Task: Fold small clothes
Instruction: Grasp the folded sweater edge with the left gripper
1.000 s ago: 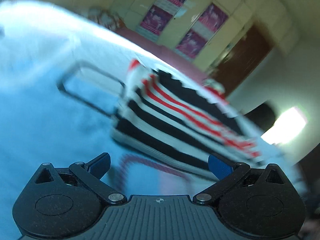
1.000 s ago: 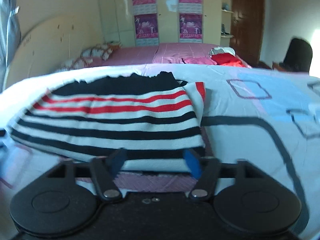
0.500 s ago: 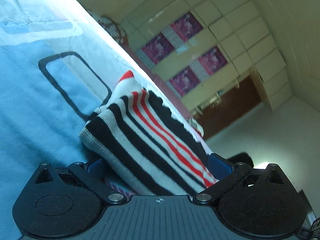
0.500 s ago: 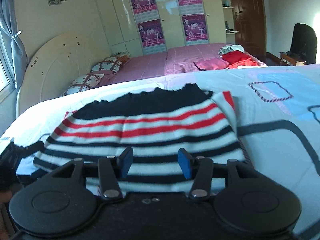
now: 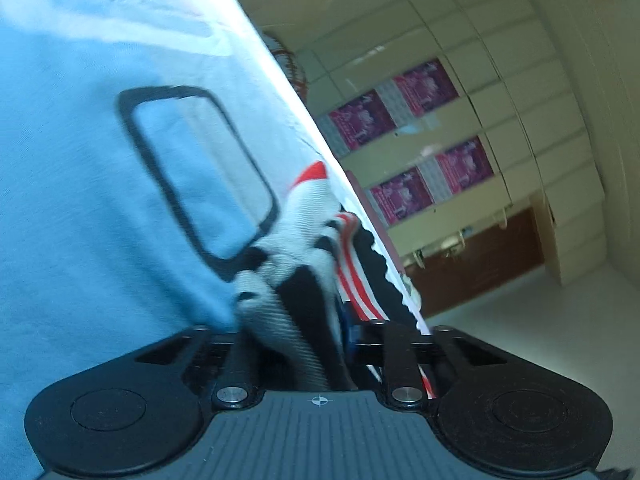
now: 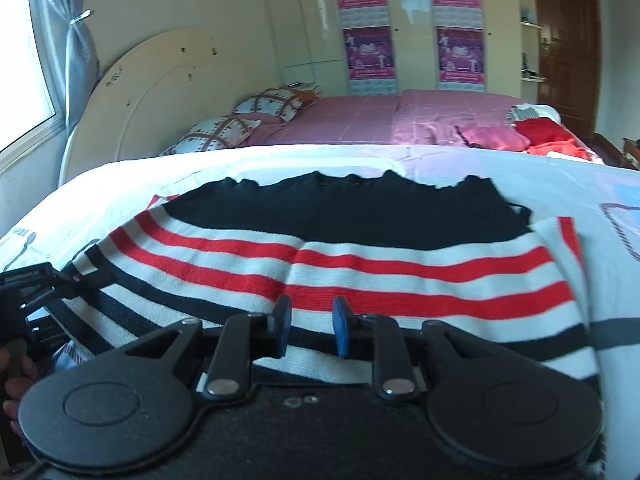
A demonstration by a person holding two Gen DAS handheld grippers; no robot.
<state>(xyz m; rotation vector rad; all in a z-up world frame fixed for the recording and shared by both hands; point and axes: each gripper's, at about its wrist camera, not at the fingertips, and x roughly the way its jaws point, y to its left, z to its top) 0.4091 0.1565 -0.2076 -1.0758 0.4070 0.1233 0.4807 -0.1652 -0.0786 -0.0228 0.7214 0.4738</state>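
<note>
Left tool (image 5: 296, 344): closed down on a bunched edge of the striped black, white and red knit sweater (image 5: 316, 248); fabric fills the gap between its fingers. View is steeply tilted and blurred.
Left tool, seen from right wrist (image 6: 44, 280): at the sweater's left edge, touching the knit; jaw state unreadable from this side.
Sweater (image 6: 340, 264): lies flat on the pale blue and white bed sheet with dark rounded-rectangle outlines (image 5: 100, 200), black band at the far side, red stripes in the middle, black stripes nearest.
Right tool (image 6: 308, 330): blue-padded fingers narrowly parted, sitting over the sweater's near edge; cannot tell if cloth is pinched.
Background: pink-covered bed (image 6: 400, 120) beyond, cream wardrobe with purple posters (image 6: 368, 52).
</note>
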